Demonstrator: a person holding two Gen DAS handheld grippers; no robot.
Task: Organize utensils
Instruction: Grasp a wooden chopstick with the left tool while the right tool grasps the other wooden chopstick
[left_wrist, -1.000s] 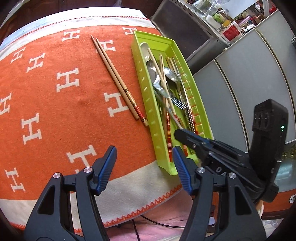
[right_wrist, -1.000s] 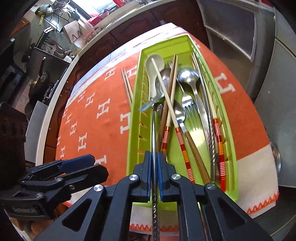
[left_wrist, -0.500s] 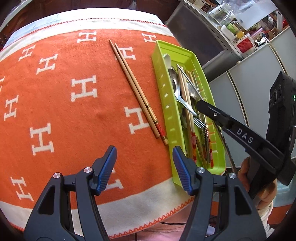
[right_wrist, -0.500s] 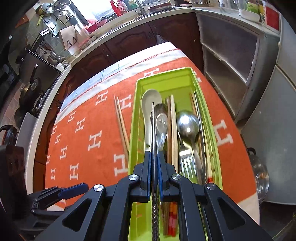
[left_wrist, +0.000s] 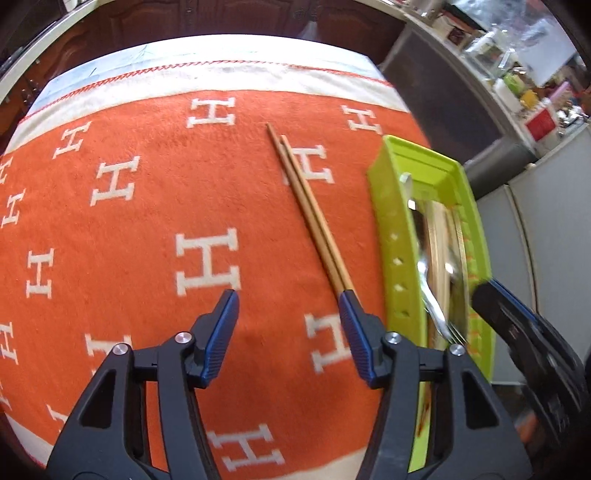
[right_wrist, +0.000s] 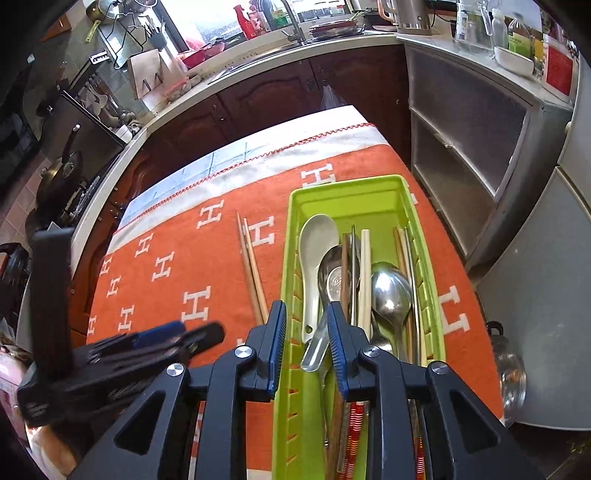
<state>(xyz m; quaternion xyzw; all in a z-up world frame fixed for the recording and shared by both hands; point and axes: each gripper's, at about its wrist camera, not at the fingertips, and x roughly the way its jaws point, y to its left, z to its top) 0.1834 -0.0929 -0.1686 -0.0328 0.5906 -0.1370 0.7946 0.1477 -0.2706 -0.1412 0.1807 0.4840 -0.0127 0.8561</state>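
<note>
The left gripper (left_wrist: 288, 306) hangs over the orange cloth (left_wrist: 147, 229) with its jaws apart and closing, nothing between them yet. Its right fingertip (left_wrist: 347, 299) sits right at the near end of the chopsticks (left_wrist: 310, 218) — touching or just above, I can't tell which. The pair lies side by side on the cloth, slanting away from the gripper, just beside the green tray (left_wrist: 388, 236) but outside it.

To take them well, I'd say the gripper wants to shift a little toward the tray so both sticks fall between the pads, not under one. Closing across the pair near the thick end should keep them together; a grip on one stick alone would likely roll the other away. Then a lift clear of the tray wall before laying them lengthwise with the rest.

The right gripper (right_wrist: 306, 328) hovers over the near end of the tray (right_wrist: 369, 184), jaws partly apart and opening, and empty — no pad presses on anything. Below it the tray holds a white spoon (right_wrist: 314, 258), metal spoons (right_wrist: 391, 291), a fork and several chopsticks, all lying lengthwise. The only utensils I can see outside the tray are the two on the cloth.
</note>
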